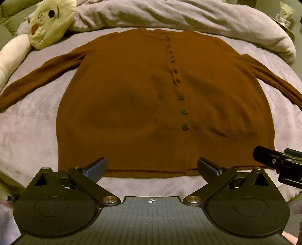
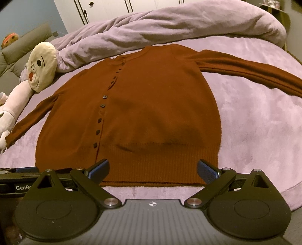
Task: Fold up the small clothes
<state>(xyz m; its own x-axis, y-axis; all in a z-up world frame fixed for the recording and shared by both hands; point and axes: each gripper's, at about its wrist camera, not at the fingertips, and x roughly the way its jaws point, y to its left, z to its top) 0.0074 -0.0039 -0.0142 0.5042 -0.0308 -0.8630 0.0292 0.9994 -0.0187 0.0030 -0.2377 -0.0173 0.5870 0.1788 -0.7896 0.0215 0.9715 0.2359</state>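
A rust-brown buttoned cardigan [image 1: 132,90] lies flat on the bed, front up, both sleeves spread out to the sides. It also shows in the right wrist view [image 2: 154,105]. My left gripper [image 1: 152,166] is open and empty, hovering just in front of the hem near the button line. My right gripper [image 2: 152,169] is open and empty, over the hem on the right half. The right gripper's body [image 1: 279,162] shows at the right edge of the left wrist view; the left gripper's body [image 2: 17,181] shows at the lower left of the right wrist view.
The cardigan rests on a lilac bed sheet [image 1: 28,132]. A bunched lilac duvet [image 1: 169,15] lies behind the collar. A cream plush toy [image 1: 49,20] lies at the back left, near the left sleeve. White cupboards [image 2: 105,9] stand behind the bed.
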